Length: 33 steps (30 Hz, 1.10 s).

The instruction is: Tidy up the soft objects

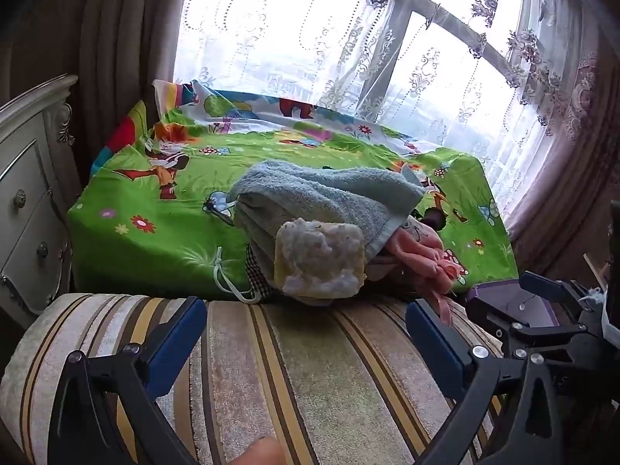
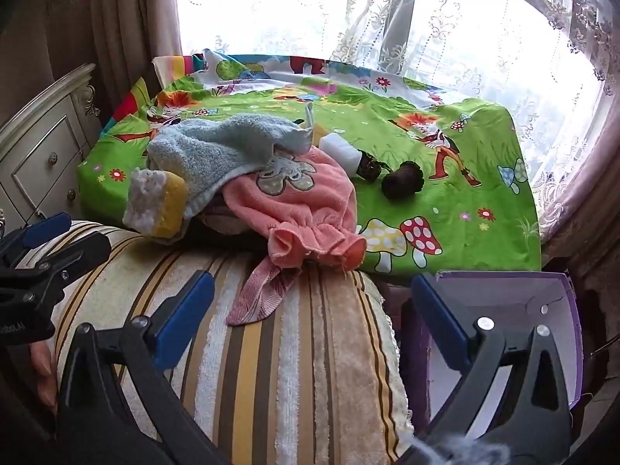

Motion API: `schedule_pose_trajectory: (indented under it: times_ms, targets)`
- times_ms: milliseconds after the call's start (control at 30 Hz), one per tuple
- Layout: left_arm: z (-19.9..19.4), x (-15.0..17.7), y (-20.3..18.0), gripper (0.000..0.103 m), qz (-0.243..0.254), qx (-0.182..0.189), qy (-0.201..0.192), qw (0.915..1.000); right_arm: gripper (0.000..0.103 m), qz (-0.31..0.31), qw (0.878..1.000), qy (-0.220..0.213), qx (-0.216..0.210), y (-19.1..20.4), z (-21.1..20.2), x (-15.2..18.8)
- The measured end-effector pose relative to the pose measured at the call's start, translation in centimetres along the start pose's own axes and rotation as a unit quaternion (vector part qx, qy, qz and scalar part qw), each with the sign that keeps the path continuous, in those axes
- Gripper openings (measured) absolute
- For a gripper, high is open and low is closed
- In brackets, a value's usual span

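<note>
Both the left tool [image 1: 306,329] and right tool [image 2: 314,306] are held spread and unladen above the striped cushion [image 2: 271,348], the towel pile [image 2: 217,151] lying mid-frame.

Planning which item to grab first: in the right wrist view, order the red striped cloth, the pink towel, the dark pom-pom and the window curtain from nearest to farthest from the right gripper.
1. Red striped cloth: hangs over the striped cushion, just ahead of the right gripper.
2. Pink towel: behind it, at the table edge.
3. Dark pom-pom: farther back on the green sheet, right of centre.
4. Window curtain: beyond the table.
</note>
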<state>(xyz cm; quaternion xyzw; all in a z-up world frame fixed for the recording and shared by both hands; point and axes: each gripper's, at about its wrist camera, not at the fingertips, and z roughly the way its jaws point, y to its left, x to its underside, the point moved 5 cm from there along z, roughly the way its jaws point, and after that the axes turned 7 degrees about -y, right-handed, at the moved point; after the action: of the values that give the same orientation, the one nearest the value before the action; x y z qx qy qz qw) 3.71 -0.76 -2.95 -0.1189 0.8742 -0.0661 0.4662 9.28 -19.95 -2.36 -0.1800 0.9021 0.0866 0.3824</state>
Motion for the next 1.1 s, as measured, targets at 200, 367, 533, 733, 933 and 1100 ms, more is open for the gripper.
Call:
schedule_pose_trajectory:
  times_ms: [200, 367, 533, 733, 933, 1100]
  targets:
    - [0.3, -0.5, 0.3, 0.103, 0.001, 0.0, 0.021, 0.9998, 0.102, 0.019, 1.0, -0.012, -0.021, -0.1, -0.8, -1.3]
    - [0.4, -0.7, 0.1, 0.103, 0.01, 0.006, 0.03, 0.9995, 0.102, 0.027, 0.999, -0.022, -0.007, -0.7, -1.0, -2.4]
    - [1.0, -1.4, -0.5, 0.102, 0.028, 0.006, 0.036, 0.9989, 0.102, 0.007, 1.0, -0.016, -0.018, -0.2, -0.6, -3.1]
    - [1.7, -2.6, -0.8, 0.102, 0.041, -0.007, 0.04, 0.9983, 0.102, -0.01, 0.999, -0.031, -0.004, 0.1, -0.5, -4.2]
    - [2.1, -3.0, -0.9, 0.102, 0.047, -0.015, 0.044, 0.9978, 0.102, -0.004, 0.999, -0.026, -0.018, 0.2, 0.0, -4.6]
    - [2.2, -2.9, -1.0, 0.102, 0.048, -0.013, 0.046, 0.9977, 0.102, 0.001, 1.0, -0.021, -0.018, 0.1, 0.3, -4.3]
